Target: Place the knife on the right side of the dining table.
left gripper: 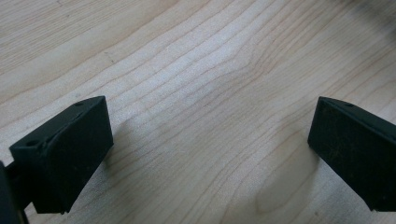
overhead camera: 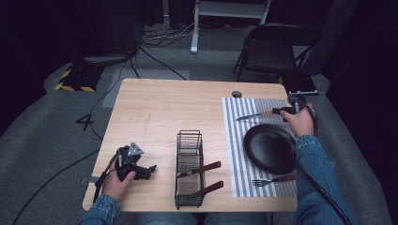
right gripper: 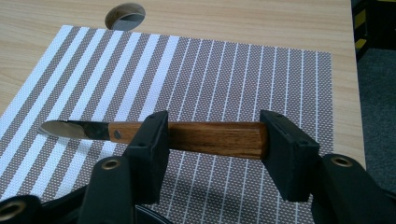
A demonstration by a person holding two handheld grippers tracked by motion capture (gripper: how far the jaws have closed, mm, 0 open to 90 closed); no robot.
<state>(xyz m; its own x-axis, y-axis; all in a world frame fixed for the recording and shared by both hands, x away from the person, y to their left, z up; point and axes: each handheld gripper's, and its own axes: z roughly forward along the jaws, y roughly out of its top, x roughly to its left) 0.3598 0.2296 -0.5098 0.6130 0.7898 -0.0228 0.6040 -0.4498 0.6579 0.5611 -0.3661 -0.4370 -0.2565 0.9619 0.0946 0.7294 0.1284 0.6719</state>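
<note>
A knife (right gripper: 210, 137) with a wooden handle and a steel blade lies across the striped placemat (right gripper: 233, 79). In the high view the knife (overhead camera: 256, 115) sits just beyond the black plate (overhead camera: 270, 149). My right gripper (right gripper: 215, 142) is open and low over the handle; the left jaw covers part of the handle and the butt end meets the right jaw. In the high view my right gripper (overhead camera: 287, 111) is at the mat's far right. My left gripper (left gripper: 210, 135) is open over bare wood, seen near the table's front left (overhead camera: 151, 168) with nothing between its fingers.
A fork (overhead camera: 274, 180) lies on the mat in front of the plate. A black wire basket (overhead camera: 189, 140) at the front middle holds two wooden-handled utensils (overhead camera: 202, 168). A cable hole (overhead camera: 237, 94) is beyond the mat. A folding chair (overhead camera: 272, 51) stands behind the table.
</note>
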